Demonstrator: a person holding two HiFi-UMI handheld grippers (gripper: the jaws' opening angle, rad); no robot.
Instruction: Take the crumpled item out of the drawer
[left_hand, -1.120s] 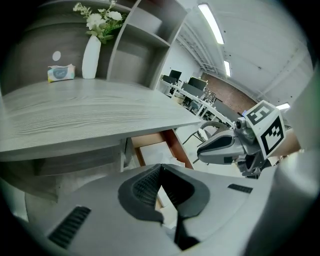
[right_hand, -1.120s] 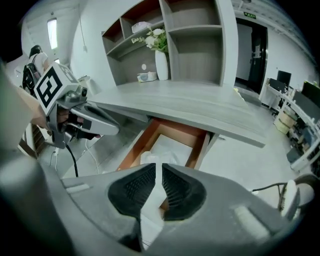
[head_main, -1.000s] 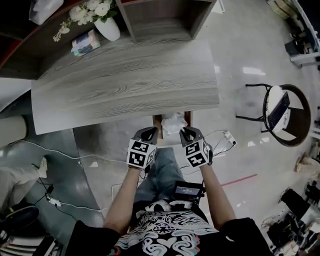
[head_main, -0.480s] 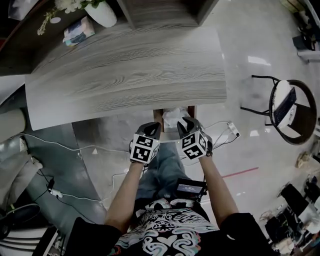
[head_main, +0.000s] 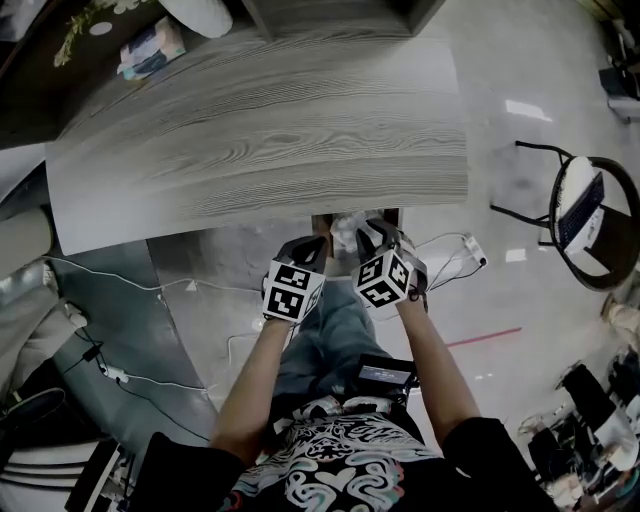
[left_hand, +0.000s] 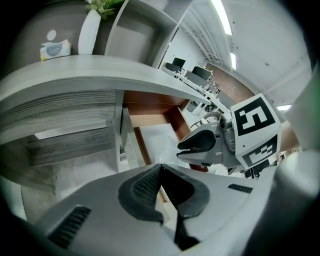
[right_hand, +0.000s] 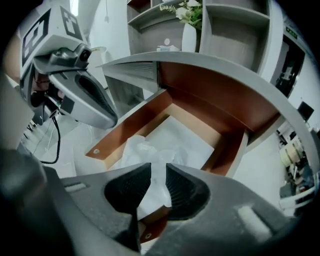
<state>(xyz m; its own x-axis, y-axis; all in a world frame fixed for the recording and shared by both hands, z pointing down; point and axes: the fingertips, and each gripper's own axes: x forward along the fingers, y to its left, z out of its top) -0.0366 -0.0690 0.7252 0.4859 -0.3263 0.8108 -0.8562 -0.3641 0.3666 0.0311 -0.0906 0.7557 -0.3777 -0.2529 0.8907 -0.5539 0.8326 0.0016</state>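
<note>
A crumpled white item (right_hand: 142, 150) lies in the open brown drawer (right_hand: 231, 150) under the grey wood desk (head_main: 260, 130). In the head view the crumpled item (head_main: 347, 228) shows at the desk's near edge, inside the drawer (head_main: 318, 222). My right gripper (right_hand: 159, 170) hovers just above it, open by a narrow gap through which the white item shows. In the head view the right gripper (head_main: 372, 232) overlaps the drawer front. My left gripper (left_hand: 160, 170) is shut on nothing, left of the drawer (left_hand: 146, 147) and beside the right gripper (left_hand: 197, 145). The left gripper (head_main: 312, 245) sits just short of the desk edge.
A tissue pack (head_main: 150, 45) and a white vase (head_main: 195, 12) stand at the desk's far side, under a shelf unit. A round black chair (head_main: 580, 225) stands to the right. Cables (head_main: 120, 375) and a power strip (head_main: 470, 250) lie on the floor. The person's legs are below the grippers.
Both grippers have moved forward toward the desk edge. The right gripper has come over the drawer front and the crumpled item.
</note>
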